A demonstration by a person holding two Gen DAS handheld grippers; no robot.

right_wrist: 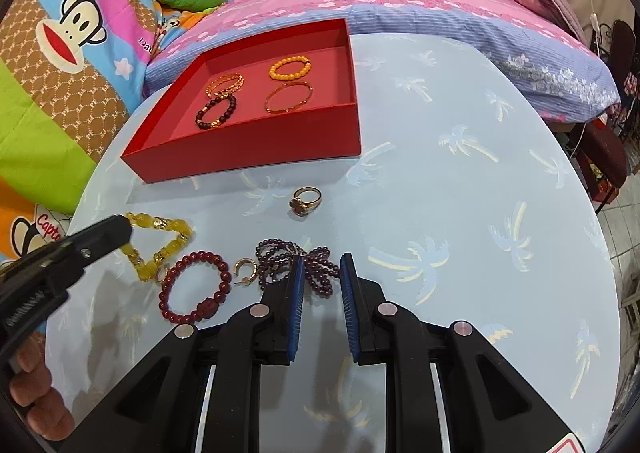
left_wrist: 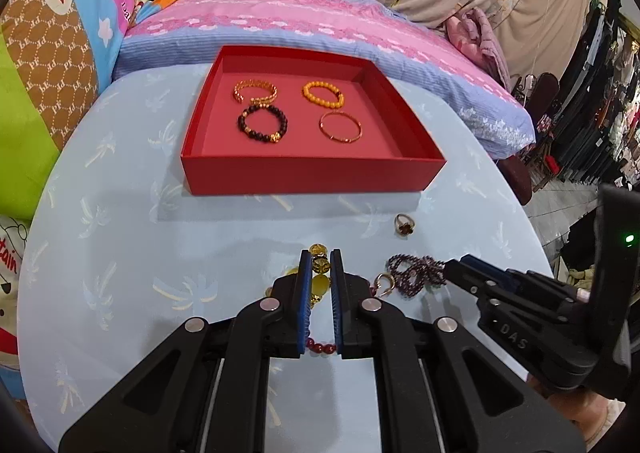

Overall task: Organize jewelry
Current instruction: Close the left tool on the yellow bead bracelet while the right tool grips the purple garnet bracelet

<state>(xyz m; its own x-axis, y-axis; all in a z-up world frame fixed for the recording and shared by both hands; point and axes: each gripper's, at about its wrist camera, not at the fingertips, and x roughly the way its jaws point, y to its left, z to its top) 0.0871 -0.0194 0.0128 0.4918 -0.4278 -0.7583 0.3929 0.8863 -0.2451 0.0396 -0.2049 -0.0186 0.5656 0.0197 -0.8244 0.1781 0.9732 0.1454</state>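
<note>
Left gripper (left_wrist: 321, 259) clamped on yellow bead bracelet (right_wrist: 160, 243), right gripper (right_wrist: 320, 263) parted over purple bead strand (right_wrist: 280, 265) near table's (right_wrist: 460, 193) front edge.

Light: bright, even, indoor.
Shadows: soft ones under the red tray (left_wrist: 312, 171) and claws on the tabletop (right_wrist: 460, 189).
Distortion: strong fisheye bending, dark corners.
Focus: mostly sharp; edges slightly soft.

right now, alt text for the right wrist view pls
The right gripper hovers open over a purple bead strand on a pale blue table. Left of it lie a red bead bracelet and a yellow one; a red box holds four bracelets.
</note>
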